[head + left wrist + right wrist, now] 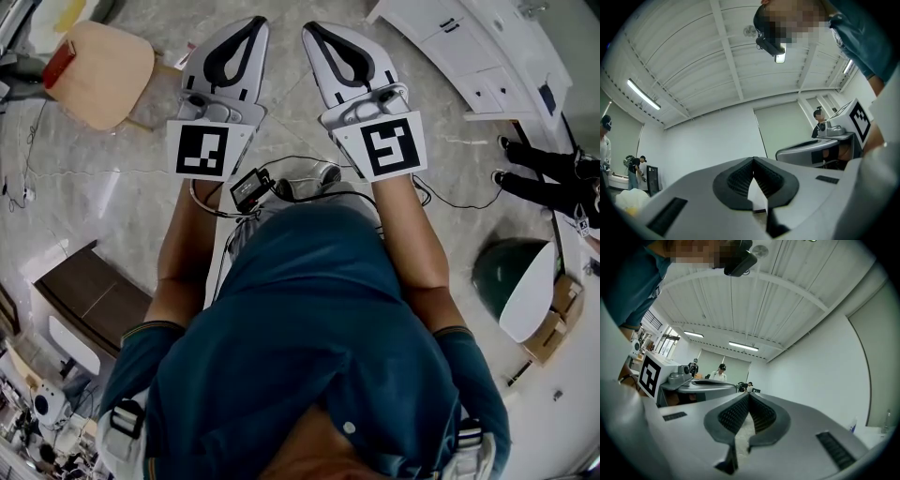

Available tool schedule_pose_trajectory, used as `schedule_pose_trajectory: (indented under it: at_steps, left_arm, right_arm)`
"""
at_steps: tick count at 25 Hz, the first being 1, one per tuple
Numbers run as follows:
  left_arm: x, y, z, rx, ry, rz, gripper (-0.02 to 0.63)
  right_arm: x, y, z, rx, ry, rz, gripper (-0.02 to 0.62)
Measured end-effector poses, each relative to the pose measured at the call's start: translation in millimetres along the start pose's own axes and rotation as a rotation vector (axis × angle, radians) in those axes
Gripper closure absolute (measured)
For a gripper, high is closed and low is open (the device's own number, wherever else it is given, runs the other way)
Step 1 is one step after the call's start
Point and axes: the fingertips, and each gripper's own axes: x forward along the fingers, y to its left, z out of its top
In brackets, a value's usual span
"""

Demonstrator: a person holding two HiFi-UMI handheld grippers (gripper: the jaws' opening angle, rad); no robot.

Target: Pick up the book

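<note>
Search is the step in hand, as I judge it: no book shows in any of the three views, so where it lies cannot be told from here. Both grippers are held out ahead of the person's chest, side by side and a little apart. They point slightly upward, so each gripper view takes in ceiling and walls, not a table or shelf. The left gripper has its jaws closed tip to tip with nothing between them; only pale wall shows through the hollow behind the pads. The right gripper is likewise closed and empty. The next move likely calls for finding the book, tipping the grippers down toward it, and parting the jaws before they close on a cover or spine. By count there are two grippers, each with one marker cube. One chair with a pale wooden seat stands at upper left on the stone-patterned floor, and one run of white cabinets sits at upper right. One pair of dark-trousered legs shows at the right edge. At least three distant people appear in the right gripper view, and there are no books.
</note>
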Motion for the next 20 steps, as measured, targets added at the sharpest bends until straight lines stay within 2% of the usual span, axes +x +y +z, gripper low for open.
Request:
schedule_pose_trajectory:
  at_steps: [7,11,15,20]
  left_arm:
    - [48,14,-14,0.016,0.005,0.036,0.601]
    - [87,22,-28,0.011,0.04,0.067,0.601]
    - [131,35,-41,0.046,0.044,0.093,0.601]
    - [161,44,-54,0.047,0.064,0.155,0.601]
  right_arm:
    - [25,-44,-14,0.014,-0.015,0.035,0.581]
    - [45,-82,-26,0.029,-0.025,0.068,0.581]
    - [66,-127,-37,0.037,-0.037,0.084,0.581]
    - [87,-164,-56,0.016,-0.03,0.13,0.582]
